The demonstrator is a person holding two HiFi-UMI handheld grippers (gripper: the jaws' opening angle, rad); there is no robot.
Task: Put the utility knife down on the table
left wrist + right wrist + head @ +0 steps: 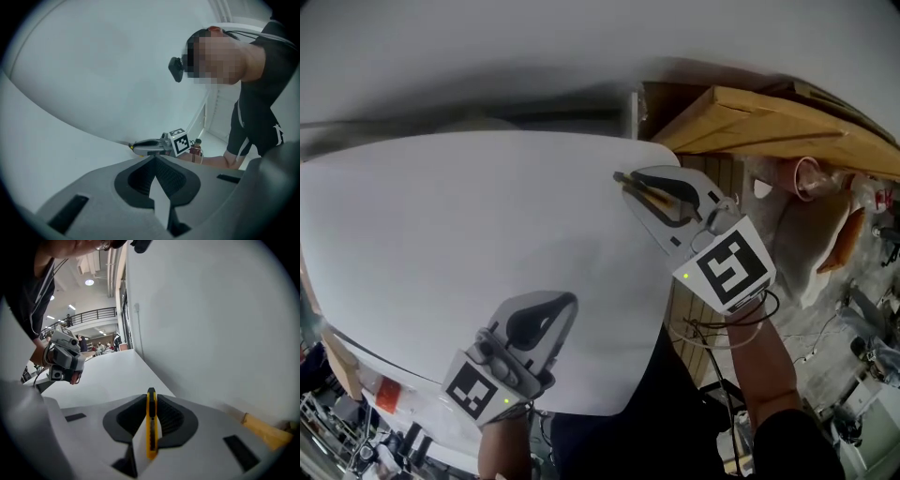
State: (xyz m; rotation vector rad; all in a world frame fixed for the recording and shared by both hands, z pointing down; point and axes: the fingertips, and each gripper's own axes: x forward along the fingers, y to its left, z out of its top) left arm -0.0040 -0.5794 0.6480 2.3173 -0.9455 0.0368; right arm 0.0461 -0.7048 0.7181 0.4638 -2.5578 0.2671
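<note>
Left tongs (561, 305) pressed together, empty, near edge | right tongs (634, 185) pinching utility knife (151, 423) over counter (441, 216) far right corner | step: set-down pending | next, likely: lower knife onto surface, then spread jaws.

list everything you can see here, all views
utility knife: one, yellow and black, clamped edge-up between the right tool's jaws, above the table
table: one, white, rounded corners, fills most of the head view
wooden boards: a stack, light brown, beyond the table's far right corner
floor clutter: several bits, pinkish and white, right of the table, too small to name
left tool: one, grey with black pads, jaws together on nothing, over the table's near edge
right tool: one, grey with black pads, jaws closed on the knife, near the table's far right corner
forearms: two, bare, one behind each tool
</note>
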